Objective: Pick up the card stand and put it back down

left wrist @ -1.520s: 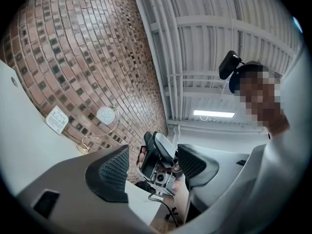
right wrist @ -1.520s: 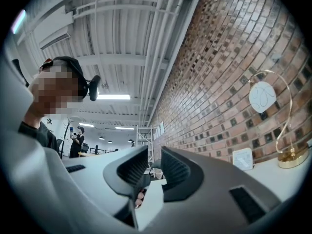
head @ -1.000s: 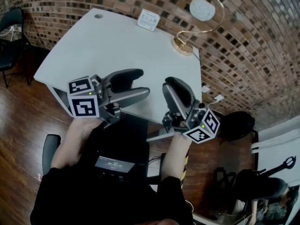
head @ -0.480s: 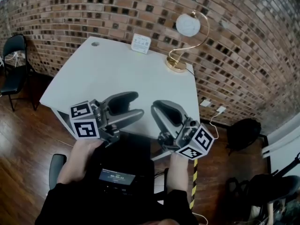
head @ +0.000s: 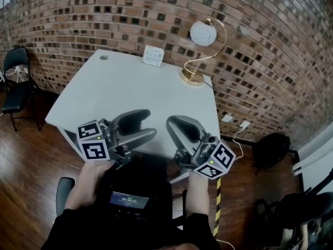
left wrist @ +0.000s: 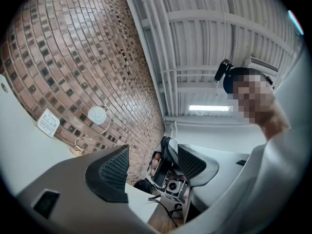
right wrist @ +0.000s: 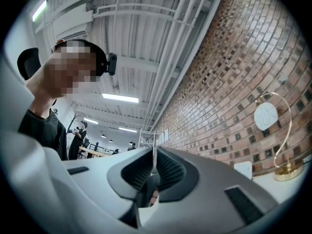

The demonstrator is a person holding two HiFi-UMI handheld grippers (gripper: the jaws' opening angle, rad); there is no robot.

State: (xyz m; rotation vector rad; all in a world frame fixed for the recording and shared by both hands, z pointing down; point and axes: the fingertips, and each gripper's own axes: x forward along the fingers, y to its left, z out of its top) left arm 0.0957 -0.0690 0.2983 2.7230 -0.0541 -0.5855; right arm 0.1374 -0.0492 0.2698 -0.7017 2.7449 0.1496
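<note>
— Counting grippers?
— Two, both held over the near edge of one white table, pointing toward the brick wall.
— State of the left gripper?
— Spread wide, pads well apart. Gripping nothing. Through the gap, only a view of the right gripper further off.
— And the right?
— Just been closing. Shut at the tips now, with a thin slit behind them. Nothing pinched inside.
— Where to look for the card stand?
— Well ahead of both pairs of jaws, at the table's far edge, upright, close against the wall. One only. Touched by neither gripper.
— From the left gripper view?
— Far off to the left of the jaws, small and white, against the bricks.
— From the right gripper view?
— Beyond the jaws and to their right, low, peeping just over the right-hand jaw.
— Anything beside it?
— One lamp, just to the card stand's right: gold base, curved gold stem, round white shade. Also well ahead of the jaws, apart from both.
— Anything else on the table?
— One small round hole at the far left corner.
— And off it?
— One black chair far to the left of the left jaws, on the wood floor. One black bag to the right of the right jaws, down by the wall. One small lit screen behind the jaws, between the two hands.
</note>
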